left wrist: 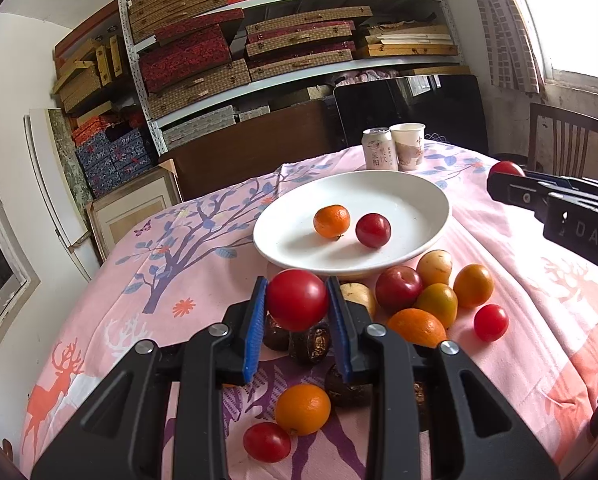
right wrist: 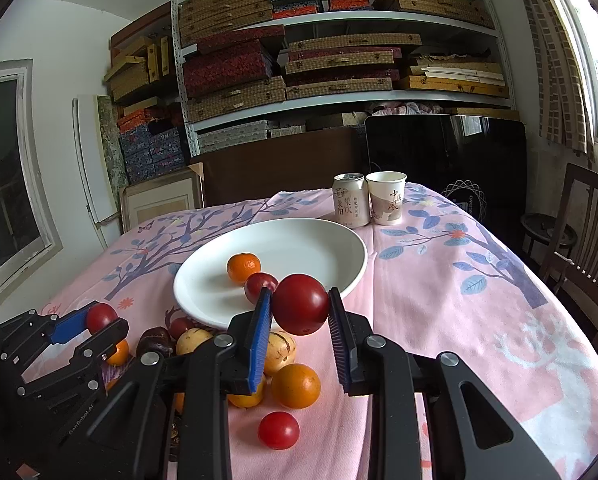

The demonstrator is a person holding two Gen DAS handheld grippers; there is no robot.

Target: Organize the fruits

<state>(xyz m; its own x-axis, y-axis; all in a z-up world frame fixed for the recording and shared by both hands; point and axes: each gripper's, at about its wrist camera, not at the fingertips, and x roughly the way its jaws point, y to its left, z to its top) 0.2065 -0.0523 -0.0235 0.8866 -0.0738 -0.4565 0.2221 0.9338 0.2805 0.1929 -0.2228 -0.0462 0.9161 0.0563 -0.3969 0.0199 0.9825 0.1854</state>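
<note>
Red fruit in both: left gripper (left wrist: 297,300) is clamping a red plum (left wrist: 297,299), right gripper (right wrist: 300,311) is gripping a dark red plum (right wrist: 301,309), jaws closed on them, just short of the white plate (right wrist: 331,276) on the tabletop.

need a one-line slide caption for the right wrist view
Right gripper holds a red fruit near the white plate, which already contains an orange and a plum.

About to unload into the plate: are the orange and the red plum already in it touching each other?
Apart. The left wrist view shows bare white plate between the orange and the plum. In the right wrist view they overlap, so it settles nothing.
</note>
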